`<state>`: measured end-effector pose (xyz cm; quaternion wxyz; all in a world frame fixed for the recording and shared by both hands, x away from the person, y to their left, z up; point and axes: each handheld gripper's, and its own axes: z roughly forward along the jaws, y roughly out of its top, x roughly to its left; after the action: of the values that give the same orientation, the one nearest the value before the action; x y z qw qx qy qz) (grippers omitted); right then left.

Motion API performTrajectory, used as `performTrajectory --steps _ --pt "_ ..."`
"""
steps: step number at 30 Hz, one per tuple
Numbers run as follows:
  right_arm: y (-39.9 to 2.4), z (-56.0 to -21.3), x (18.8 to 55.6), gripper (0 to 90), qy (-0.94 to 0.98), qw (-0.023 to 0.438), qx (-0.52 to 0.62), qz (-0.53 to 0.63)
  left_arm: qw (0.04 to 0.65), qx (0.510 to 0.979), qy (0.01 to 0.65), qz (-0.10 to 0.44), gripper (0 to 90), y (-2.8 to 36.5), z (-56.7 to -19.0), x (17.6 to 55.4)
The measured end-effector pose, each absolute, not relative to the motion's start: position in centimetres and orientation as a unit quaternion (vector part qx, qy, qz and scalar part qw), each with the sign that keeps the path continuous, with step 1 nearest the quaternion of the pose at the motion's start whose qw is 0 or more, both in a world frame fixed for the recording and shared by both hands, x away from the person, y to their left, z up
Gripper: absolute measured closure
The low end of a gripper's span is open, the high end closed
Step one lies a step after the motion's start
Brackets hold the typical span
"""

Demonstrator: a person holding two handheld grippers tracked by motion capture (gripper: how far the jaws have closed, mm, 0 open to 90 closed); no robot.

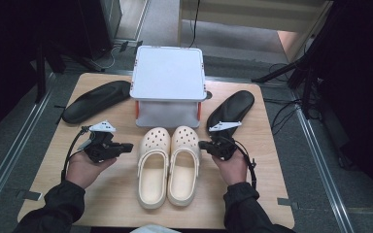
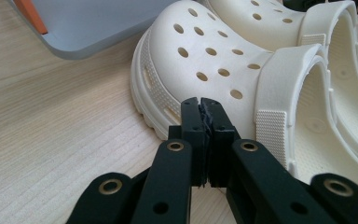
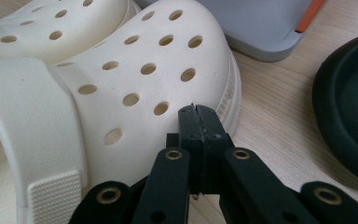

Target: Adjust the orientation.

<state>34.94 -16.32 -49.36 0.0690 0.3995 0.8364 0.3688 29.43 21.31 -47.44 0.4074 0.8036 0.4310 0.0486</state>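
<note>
Two cream clogs with holes in their toes lie side by side mid-table, toes pointing away: the left clog (image 1: 153, 165) and the right clog (image 1: 183, 162). My left gripper (image 1: 128, 146) is shut with nothing in it, its tip just left of the left clog (image 2: 214, 65). My right gripper (image 1: 201, 144) is also shut and empty, its tip close against the outer side of the right clog (image 3: 135, 79). Jaws in both gripper views stand pressed together, left gripper (image 2: 201, 103) and right gripper (image 3: 194, 112).
A grey box with a pale lid and orange corners (image 1: 168, 85) stands behind the clogs. Black insoles lie on either side: one at the back left (image 1: 95, 100), one at the back right (image 1: 230, 109). The wooden table (image 1: 121, 199) has bare room in front.
</note>
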Motion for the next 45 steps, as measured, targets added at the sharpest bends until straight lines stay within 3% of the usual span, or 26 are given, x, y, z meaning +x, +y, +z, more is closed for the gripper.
performTrajectory --steps 9,12,13,21,33,45 --pt "-16.8 -49.1 34.2 90.0 0.828 0.086 0.401 0.382 0.412 0.802 0.431 0.044 87.0 21.4 -47.2 29.7" --pt "-17.4 -48.6 33.7 90.0 0.817 0.088 0.404 0.401 0.416 0.798 0.435 0.037 78.2 21.5 -47.0 30.1" --pt "-17.7 -48.2 33.2 88.2 0.812 0.092 0.404 0.411 0.417 0.795 0.440 0.034 71.5 21.5 -47.0 30.2" --pt "-18.3 -46.5 31.3 69.8 0.793 0.101 0.398 0.450 0.407 0.809 0.422 0.034 66.8 21.3 -45.6 31.1" --pt "-17.6 -45.6 27.9 54.9 0.780 0.100 0.398 0.473 0.423 0.808 0.406 0.051 79.1 21.2 -42.3 33.6" --pt "-16.0 -45.4 25.8 51.3 0.785 0.092 0.389 0.474 0.424 0.816 0.388 0.054 86.3 21.0 -40.0 36.1"
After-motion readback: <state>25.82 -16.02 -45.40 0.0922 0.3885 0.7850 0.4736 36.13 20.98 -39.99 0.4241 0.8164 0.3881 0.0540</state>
